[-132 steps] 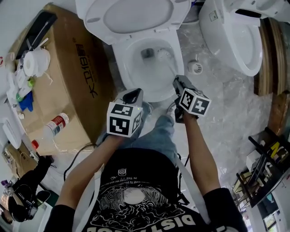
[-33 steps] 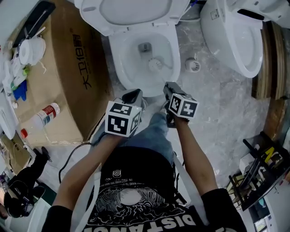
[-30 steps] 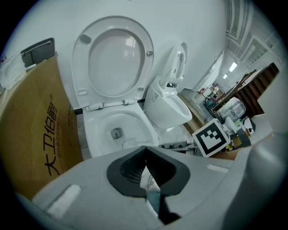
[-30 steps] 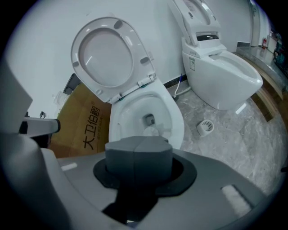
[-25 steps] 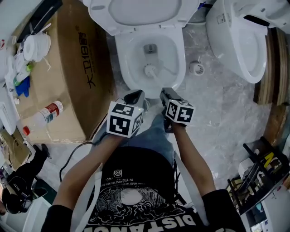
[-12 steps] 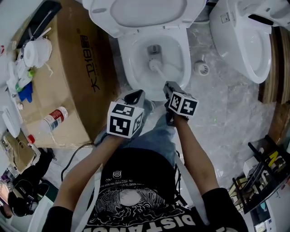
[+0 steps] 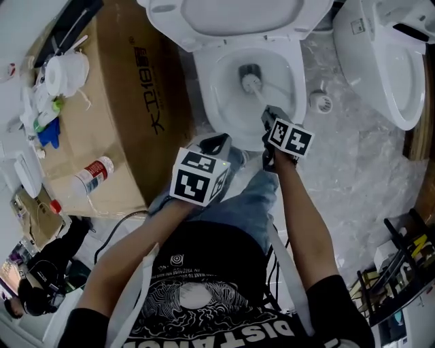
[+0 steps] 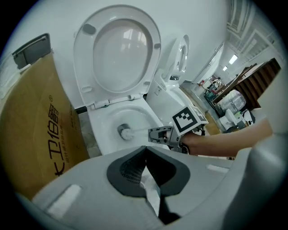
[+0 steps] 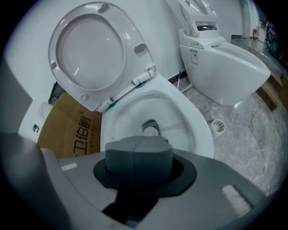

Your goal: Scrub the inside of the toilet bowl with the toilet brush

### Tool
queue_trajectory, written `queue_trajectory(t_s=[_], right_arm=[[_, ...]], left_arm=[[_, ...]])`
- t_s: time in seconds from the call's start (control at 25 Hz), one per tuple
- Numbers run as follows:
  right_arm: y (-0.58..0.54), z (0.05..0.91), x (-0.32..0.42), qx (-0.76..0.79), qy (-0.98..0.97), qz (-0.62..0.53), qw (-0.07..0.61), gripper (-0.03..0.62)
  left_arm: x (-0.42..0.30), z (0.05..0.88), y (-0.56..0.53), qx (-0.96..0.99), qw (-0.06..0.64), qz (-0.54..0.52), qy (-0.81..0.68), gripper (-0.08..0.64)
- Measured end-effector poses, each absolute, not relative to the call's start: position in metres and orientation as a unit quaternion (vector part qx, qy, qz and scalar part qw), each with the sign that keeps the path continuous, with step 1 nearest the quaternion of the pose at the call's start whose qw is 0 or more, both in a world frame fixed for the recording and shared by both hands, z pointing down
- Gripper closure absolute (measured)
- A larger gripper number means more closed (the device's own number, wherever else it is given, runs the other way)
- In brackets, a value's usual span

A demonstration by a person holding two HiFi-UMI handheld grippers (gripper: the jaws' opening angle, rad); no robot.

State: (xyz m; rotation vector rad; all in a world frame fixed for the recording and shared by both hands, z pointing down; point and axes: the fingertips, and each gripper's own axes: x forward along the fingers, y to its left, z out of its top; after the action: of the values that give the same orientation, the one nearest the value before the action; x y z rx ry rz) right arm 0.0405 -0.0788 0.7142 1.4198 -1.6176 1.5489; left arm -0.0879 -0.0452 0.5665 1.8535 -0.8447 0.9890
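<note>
The left claw (image 7: 216, 143) hangs above the person's jeans (image 7: 245, 204), its jaws pressed together on nothing. Just ahead, the right claw (image 7: 270, 114) is clamped on the handle of the toilet brush (image 7: 252, 83), whose white head lies deep in the toilet bowl (image 7: 217, 115) at the drain opening. Beyond, the lid (image 7: 238, 13) stands raised. A cardboard box (image 7: 129, 102) flanks the bowl's left, a second toilet (image 7: 387, 61) its right.

Brown cardboard box (image 7: 129, 102) with a bottle (image 7: 92, 175) on it, second toilet (image 7: 387, 61), round floor drain (image 7: 321, 103)
</note>
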Motion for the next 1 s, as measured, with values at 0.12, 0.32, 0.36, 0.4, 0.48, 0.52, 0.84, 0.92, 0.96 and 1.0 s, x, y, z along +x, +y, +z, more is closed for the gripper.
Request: queue_trajectory(t_s=[0.12, 0.32, 0.36, 0.4, 0.48, 0.52, 0.84, 0.92, 0.96, 1.0], right_arm=[[-0.079, 0.710, 0.040, 0.518, -0.593, 0.568, 0.241, 0.443], [-0.047, 0.693, 0.046, 0.508, -0.592, 0.575, 0.246, 0.443], [-0.041, 0.690, 0.048, 0.506, -0.592, 0.577, 0.247, 0.443], [-0.036, 0.685, 0.050, 0.504, -0.592, 0.578, 0.249, 0.443], [-0.026, 0.675, 0.055, 0.499, -0.595, 0.576, 0.253, 0.443], [-0.022, 0.669, 0.057, 0.497, -0.599, 0.574, 0.255, 0.443], [-0.008, 0.602, 0.078, 0.479, -0.644, 0.543, 0.247, 0.443], [-0.008, 0.583, 0.083, 0.475, -0.660, 0.527, 0.248, 0.443], [-0.012, 0.574, 0.085, 0.471, -0.670, 0.518, 0.246, 0.443], [-0.016, 0.565, 0.087, 0.467, -0.682, 0.508, 0.242, 0.443]], left_arm=[[-0.091, 0.566, -0.049, 0.741, 0.419, 0.399, -0.340, 0.568], [-0.082, 0.556, -0.049, 0.746, 0.417, 0.386, -0.347, 0.568], [-0.080, 0.553, -0.048, 0.747, 0.415, 0.384, -0.349, 0.566], [-0.079, 0.549, -0.047, 0.747, 0.414, 0.382, -0.353, 0.568], [-0.075, 0.541, -0.045, 0.746, 0.413, 0.377, -0.361, 0.568], [-0.072, 0.538, -0.044, 0.746, 0.413, 0.373, -0.365, 0.566], [-0.031, 0.509, -0.026, 0.758, 0.407, 0.339, -0.381, 0.568], [-0.022, 0.499, -0.024, 0.763, 0.399, 0.328, -0.388, 0.567], [-0.017, 0.494, -0.026, 0.765, 0.395, 0.319, -0.395, 0.568], [-0.013, 0.489, -0.029, 0.767, 0.392, 0.309, -0.404, 0.568]])
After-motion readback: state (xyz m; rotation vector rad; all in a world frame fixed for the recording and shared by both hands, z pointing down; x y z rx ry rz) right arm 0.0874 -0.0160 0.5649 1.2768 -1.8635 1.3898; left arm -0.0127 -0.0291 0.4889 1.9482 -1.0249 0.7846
